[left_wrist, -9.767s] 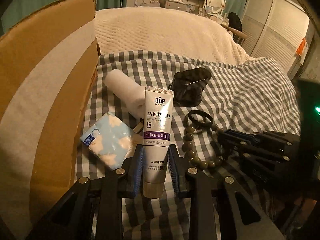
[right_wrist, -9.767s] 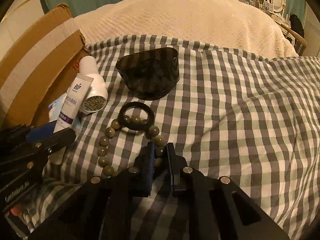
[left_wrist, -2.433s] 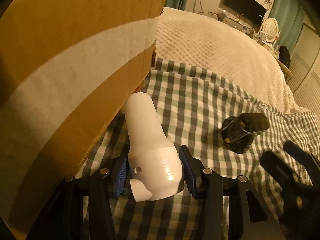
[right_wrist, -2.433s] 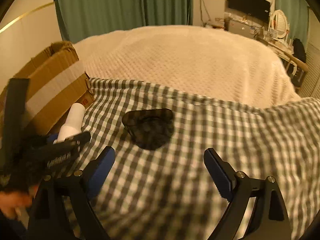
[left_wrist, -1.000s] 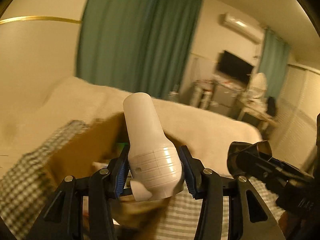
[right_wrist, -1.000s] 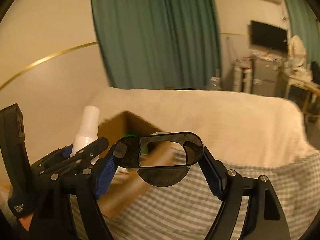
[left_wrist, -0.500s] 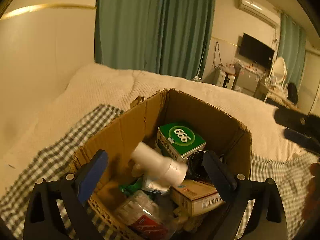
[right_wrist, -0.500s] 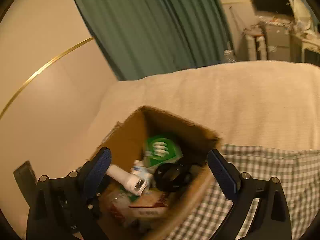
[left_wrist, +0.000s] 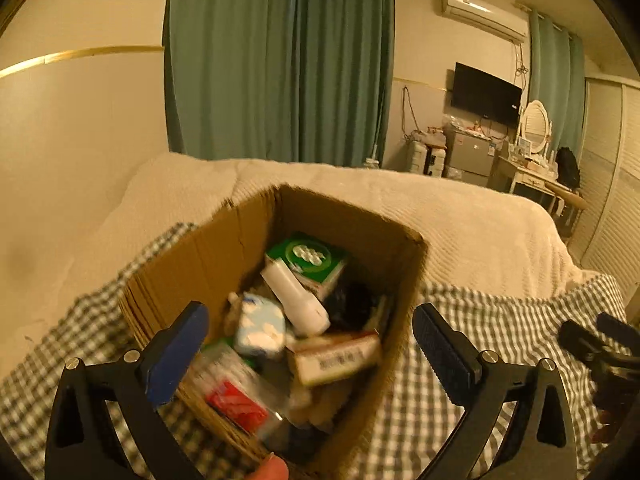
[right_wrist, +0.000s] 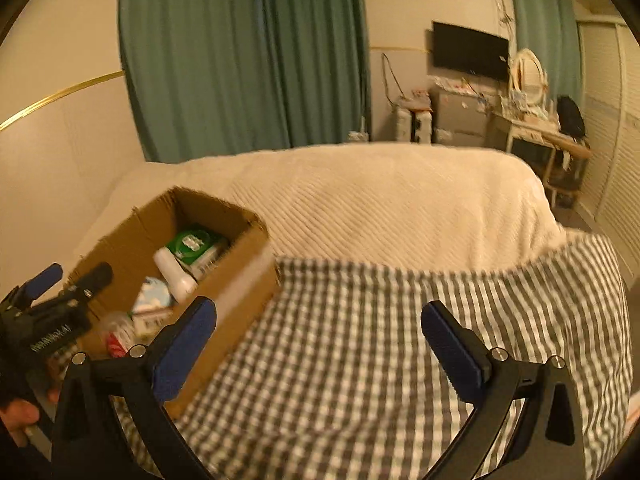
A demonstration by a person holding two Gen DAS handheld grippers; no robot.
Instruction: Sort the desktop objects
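Cardboard box [left_wrist: 256, 236] fills the lower centre of the left wrist view, and the left gripper [left_wrist: 310, 344] hangs over it with jaws just opened wide and empty, because the white bottle [left_wrist: 294, 300] held a second ago now lies inside among the packets. In the right wrist view the box sits at lower left, and the right gripper [right_wrist: 318, 338], its jaws also just spread and empty, is above the bare checked cloth [right_wrist: 360, 340]; the dark container it carried before is gone from it.

Dim, warm amber light fills the room, with no source in sight. Fisheye bending curves the walls and darkens the corners. Beyond the left tongs [left_wrist: 306, 346], the cardboard box [left_wrist: 224, 248] contents smear with motion blur; checked cloth [right_wrist: 340, 340] between the right tongs [right_wrist: 318, 334] blurs too.
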